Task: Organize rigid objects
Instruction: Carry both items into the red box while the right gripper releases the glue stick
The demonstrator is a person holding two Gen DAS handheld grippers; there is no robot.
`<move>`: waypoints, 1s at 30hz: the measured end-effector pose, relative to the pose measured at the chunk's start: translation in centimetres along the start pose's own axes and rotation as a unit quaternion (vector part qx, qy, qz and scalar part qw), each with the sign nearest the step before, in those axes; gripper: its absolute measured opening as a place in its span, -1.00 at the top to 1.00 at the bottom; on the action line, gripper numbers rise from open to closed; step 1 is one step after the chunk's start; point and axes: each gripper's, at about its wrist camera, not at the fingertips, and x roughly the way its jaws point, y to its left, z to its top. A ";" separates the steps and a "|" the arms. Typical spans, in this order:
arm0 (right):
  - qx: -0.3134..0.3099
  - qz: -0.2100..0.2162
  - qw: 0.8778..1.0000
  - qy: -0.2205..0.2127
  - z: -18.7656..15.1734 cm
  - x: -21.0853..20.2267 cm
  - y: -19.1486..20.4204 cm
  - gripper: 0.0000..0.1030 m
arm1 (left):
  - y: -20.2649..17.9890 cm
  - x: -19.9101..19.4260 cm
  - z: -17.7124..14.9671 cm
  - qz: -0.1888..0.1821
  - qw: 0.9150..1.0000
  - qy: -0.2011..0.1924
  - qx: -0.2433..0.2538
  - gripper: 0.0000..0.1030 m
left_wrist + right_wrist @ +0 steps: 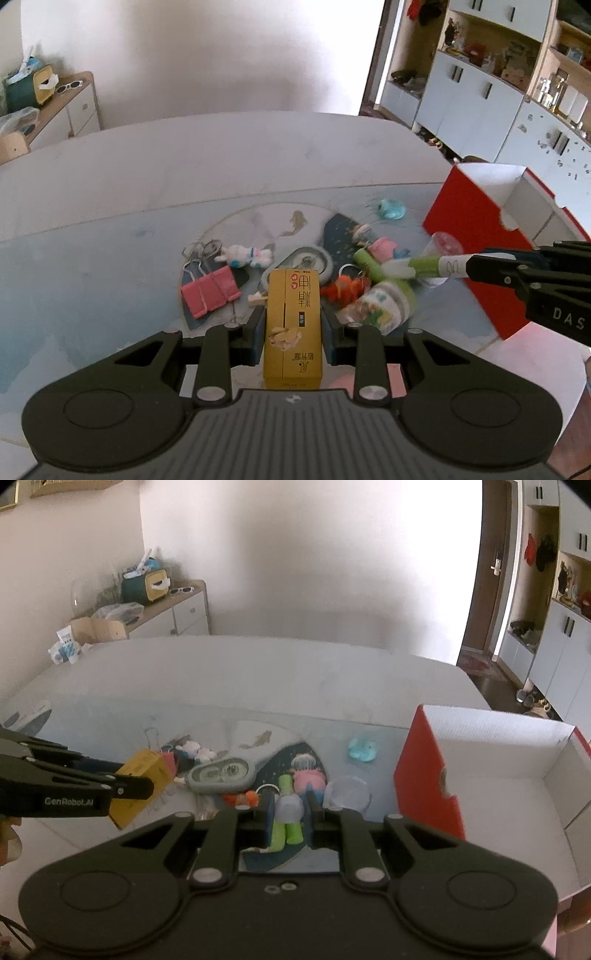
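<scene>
- The left gripper (293, 334) was clenched on a yellow carton (293, 325), its pads pressed against the two long side faces; the carton's long axis ran straight out along the fingers, its far end sticking well beyond the tips.
- The right gripper (289, 821) was clamped around a green toy (286, 825) with a pale, translucent rounded top; the toy's green body hung below the jaws and its rounded top sat between the pads.
- The red box (428, 775), open-topped with a white inside, stood to the right of the right jaws and close to them. From the left jaws it lay far off to the right, beyond the other gripper.
- By my judgement the right hand was the nearer one to the box, so its toy looked likely to go in first, with a short sideways carry over the red wall.
- Beyond both jaws, on the mat (110, 258), the remaining clutter lay in a loose pile: a pink binder clip (210, 290), a white plush keychain (245, 255), a grey oval case (221, 773) and a small turquoise piece (364, 748).
- The carton would need to cross over that pile, long axis kept level, to reach the box.
</scene>
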 end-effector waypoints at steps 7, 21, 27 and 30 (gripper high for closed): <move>0.013 -0.002 1.000 -0.029 1.2 -1.7 -1.0 0.71 | -1.3 -1.7 2.0 -0.026 0.999 -0.012 0.015 0.42; 0.058 -0.024 0.993 -0.103 3.9 -6.1 -7.1 0.71 | -8.1 -2.5 6.7 -0.078 0.994 -0.035 0.073 0.42; 0.071 -0.048 0.990 -0.109 3.5 -7.4 -11.0 0.71 | -13.1 -2.0 8.4 -0.096 0.989 -0.039 0.104 0.42; 0.074 -0.058 0.990 -0.109 3.1 -7.9 -12.8 0.71 | -15.8 -1.5 9.0 -0.104 0.987 -0.038 0.118 0.42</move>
